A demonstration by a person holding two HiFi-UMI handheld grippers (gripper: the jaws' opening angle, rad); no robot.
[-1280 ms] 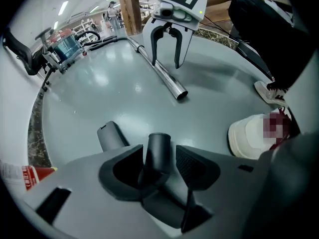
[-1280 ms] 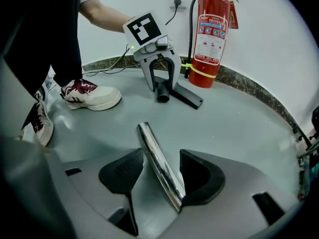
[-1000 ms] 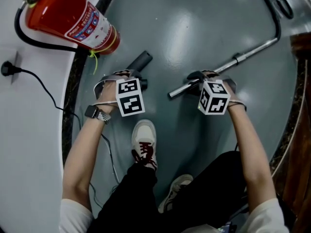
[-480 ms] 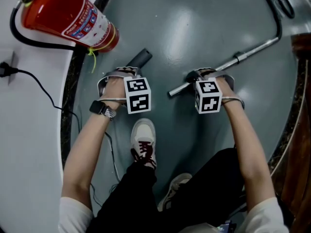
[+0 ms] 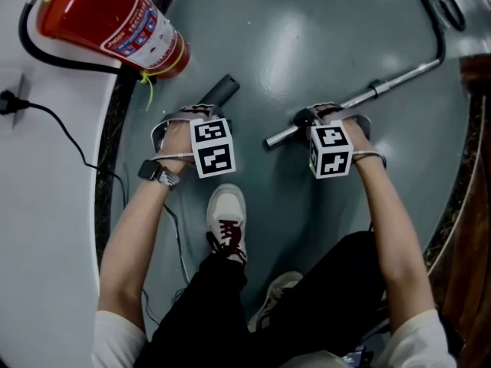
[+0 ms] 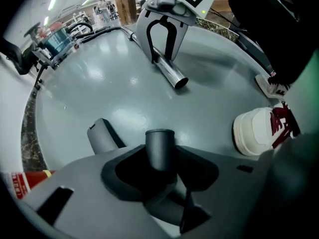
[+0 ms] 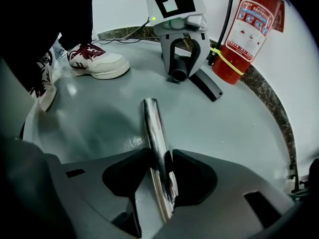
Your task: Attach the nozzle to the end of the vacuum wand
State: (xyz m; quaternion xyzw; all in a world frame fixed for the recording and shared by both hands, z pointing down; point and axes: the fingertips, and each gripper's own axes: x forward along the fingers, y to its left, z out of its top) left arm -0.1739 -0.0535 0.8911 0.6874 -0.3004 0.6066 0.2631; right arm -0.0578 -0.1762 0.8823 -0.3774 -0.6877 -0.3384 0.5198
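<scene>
- Dark nozzle (image 6: 159, 138) is gripped between the jaws of left gripper (image 6: 160, 166) (just closed inward).
- Chrome vacuum wand (image 7: 151, 118) is clamped by right gripper (image 7: 158, 166), jaws also just closed, near its open end.

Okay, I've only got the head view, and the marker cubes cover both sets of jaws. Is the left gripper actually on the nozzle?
Observer: Yes. In the left gripper view, the left gripper has just been closing, and its pads meet both sides of the round collar of the nozzle.
Operator: And the right one?
Observer: The right gripper has just been closing too. Its pads pinch the wand a little back from its tip.
Operator: Is the wand's end open?
Observer: Yes. The left gripper view shows a hollow tube mouth facing the left gripper.
</scene>
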